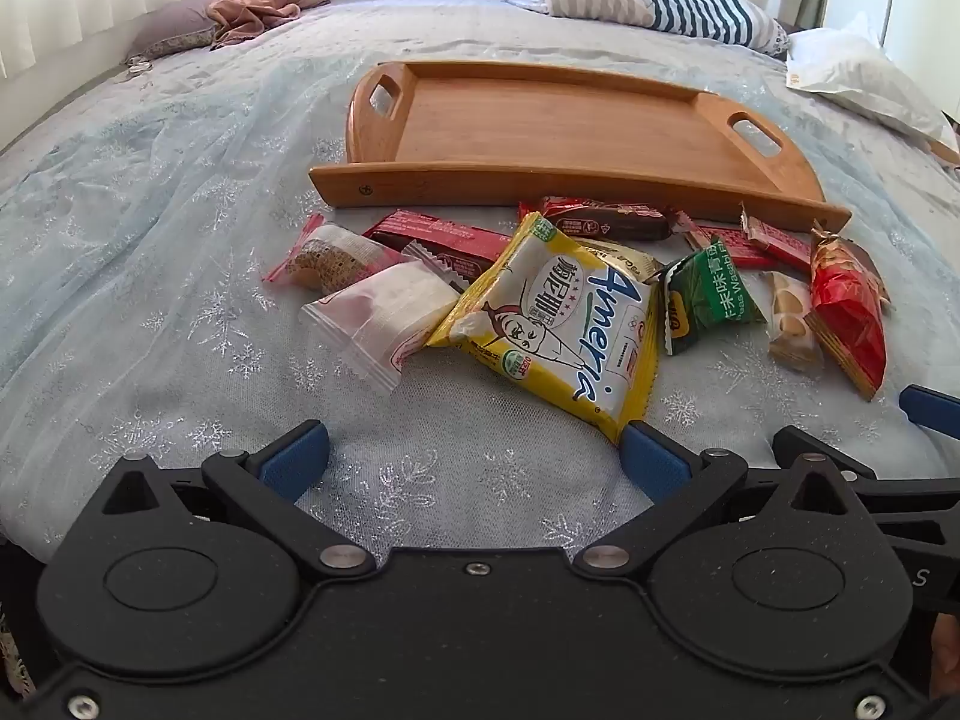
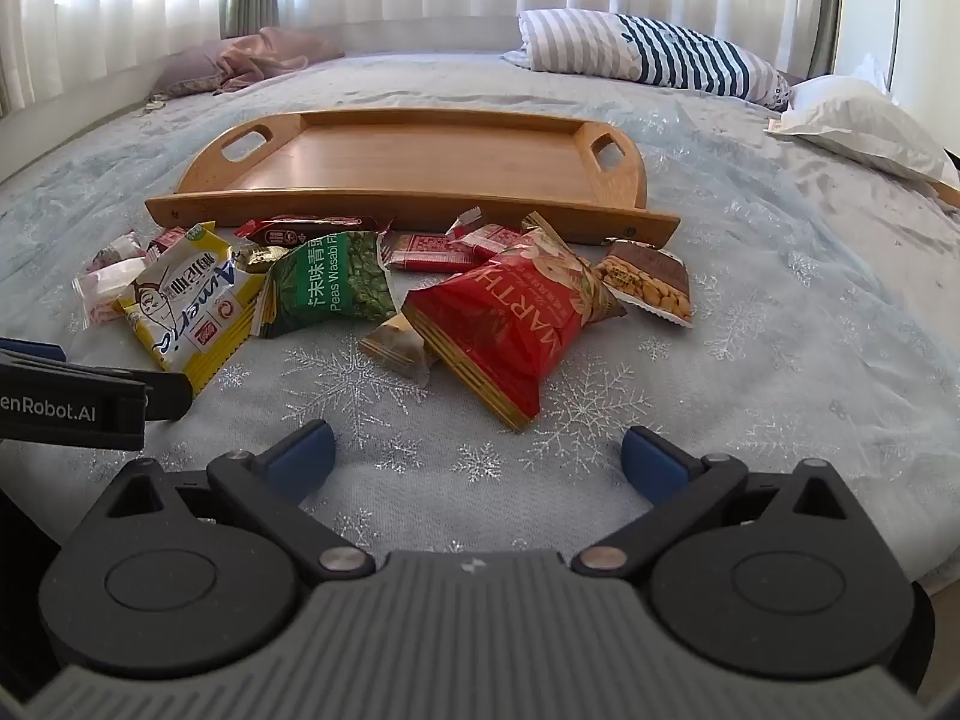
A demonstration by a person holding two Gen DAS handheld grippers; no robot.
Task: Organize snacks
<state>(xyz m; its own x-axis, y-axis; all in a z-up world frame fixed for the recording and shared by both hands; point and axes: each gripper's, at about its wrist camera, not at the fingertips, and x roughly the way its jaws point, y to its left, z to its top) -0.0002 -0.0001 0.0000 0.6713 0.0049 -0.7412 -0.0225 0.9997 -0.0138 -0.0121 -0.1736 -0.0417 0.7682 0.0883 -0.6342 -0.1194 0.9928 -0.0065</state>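
Bed: wide bed under a pale blue snowflake-print sheer cover; everything lies on it.
Pillows: navy-and-white striped pillow at far right, white pillow beside it, mauve pillow with crumpled pink cloth at far left.
Tray: rectangular bamboo tray with two cut-out handles, empty, long axis running left-right across both views, near long wall facing the grippers; it sits just behind the snack pile.
Snack pile: loose row along the tray's near wall, none in the tray.
Red bag: large red foil snack bag with gold trim, right of centre, long axis diagonal, sealed bottom pointing toward the right gripper.
Yellow pack: flat yellow-and-white cracker packet with blue script, long axis diagonal, near corner pointing at the left gripper, just beside its right finger; whether it touches, can't tell.
Green pack: green wasabi-pea packet, between yellow pack and red bag, tilted.
Peanut pack: small brown packet picturing peanuts, just right of red bag.
Small items: red wrapped bars by the tray wall, clear-wrapped pastries at left end.
Left gripper: black with blue pads, jaws spread wide, nothing between them, hovering before the pile.
Right gripper: same build, jaws released wide, empty, angled down at the red bag.
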